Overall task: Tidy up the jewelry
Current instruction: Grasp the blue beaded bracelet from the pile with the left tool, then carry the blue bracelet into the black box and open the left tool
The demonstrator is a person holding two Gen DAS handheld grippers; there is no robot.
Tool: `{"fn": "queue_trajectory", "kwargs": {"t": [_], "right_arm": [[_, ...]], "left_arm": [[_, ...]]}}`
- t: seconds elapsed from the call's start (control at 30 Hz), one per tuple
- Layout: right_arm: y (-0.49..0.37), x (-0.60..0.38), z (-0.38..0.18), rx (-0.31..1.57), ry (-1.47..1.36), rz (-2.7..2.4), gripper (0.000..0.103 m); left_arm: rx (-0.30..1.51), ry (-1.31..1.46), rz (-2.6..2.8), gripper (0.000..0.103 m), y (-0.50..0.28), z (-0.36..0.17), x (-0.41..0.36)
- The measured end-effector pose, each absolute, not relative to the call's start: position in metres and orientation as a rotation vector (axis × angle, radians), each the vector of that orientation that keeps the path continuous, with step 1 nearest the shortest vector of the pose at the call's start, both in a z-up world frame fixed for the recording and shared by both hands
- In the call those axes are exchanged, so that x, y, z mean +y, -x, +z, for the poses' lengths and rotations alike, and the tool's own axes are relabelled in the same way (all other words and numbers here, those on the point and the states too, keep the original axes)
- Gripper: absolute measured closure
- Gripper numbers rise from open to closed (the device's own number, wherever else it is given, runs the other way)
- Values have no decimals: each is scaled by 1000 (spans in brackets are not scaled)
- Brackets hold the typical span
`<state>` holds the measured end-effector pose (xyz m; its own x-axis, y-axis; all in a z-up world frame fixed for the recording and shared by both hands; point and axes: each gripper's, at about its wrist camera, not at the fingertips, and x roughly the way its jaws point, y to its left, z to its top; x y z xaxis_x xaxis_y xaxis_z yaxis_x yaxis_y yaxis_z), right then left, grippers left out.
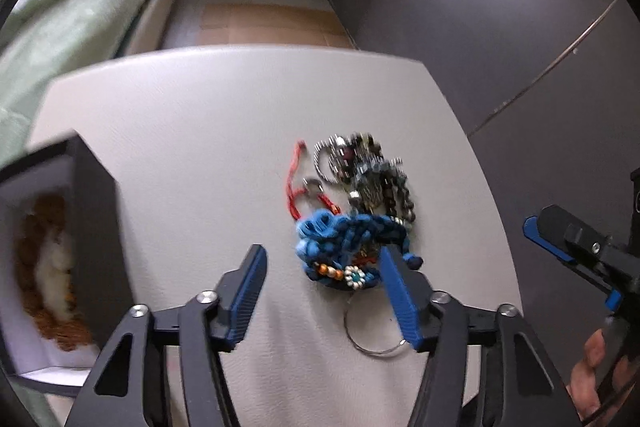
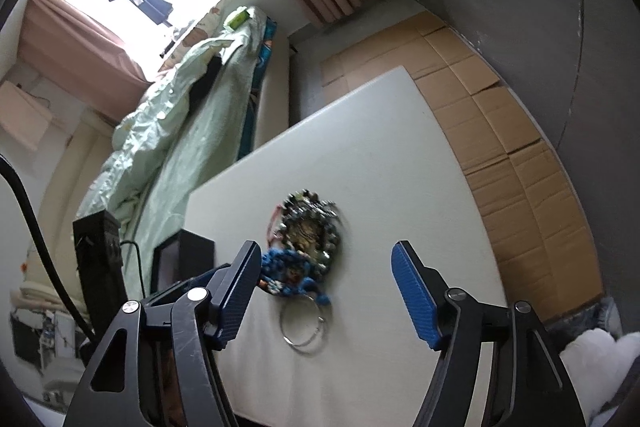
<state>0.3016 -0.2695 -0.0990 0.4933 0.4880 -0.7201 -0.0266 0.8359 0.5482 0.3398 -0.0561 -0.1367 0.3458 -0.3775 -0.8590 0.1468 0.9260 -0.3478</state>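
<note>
The tangled heap of jewelry (image 1: 352, 219), with its blue braided cord bracelet (image 1: 344, 243) nearest, lay on the white surface (image 1: 192, 147), just ahead and right of centre between the left gripper (image 1: 324, 291) fingers. These stood released, empty. The right gripper (image 2: 324, 291) hung farther back, likewise unclenched; the open black box (image 1: 80, 227) sat to the left.

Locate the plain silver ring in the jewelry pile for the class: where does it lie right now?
In the left wrist view the silver ring lies flat on the white table, at the near end of the pile, touching the blue braided bracelet and beside the left gripper's right finger.
</note>
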Motion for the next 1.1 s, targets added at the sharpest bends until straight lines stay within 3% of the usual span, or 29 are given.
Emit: {"fn": "queue_trajectory", "kwargs": {"t": [0.13, 0.17, 0.2, 0.3, 0.7, 1.1], "right_arm": [[-298, -267, -108, 1045, -482, 320, 39], [-298, -266, -109, 1051, -477, 320, 39], [-298, -263, -111, 1059, -470, 321, 40], [-297, -256, -117, 1080, -445, 329, 42], [-295, -212, -141, 1188, -290, 372, 75], [-293, -182, -146, 1199, -62, 302, 88]], "left_arm": [[1187, 229, -353, 54, -342, -144, -61], [1186, 223, -356, 61, -342, -144, -63], [1197, 225, -359, 74, -342, -146, -63], [1205, 276, -373, 90, -339, -147, -56], [1061, 338, -370, 91, -316, -99, -25], [1003, 343, -333, 91, -296, -75, -1]]}}
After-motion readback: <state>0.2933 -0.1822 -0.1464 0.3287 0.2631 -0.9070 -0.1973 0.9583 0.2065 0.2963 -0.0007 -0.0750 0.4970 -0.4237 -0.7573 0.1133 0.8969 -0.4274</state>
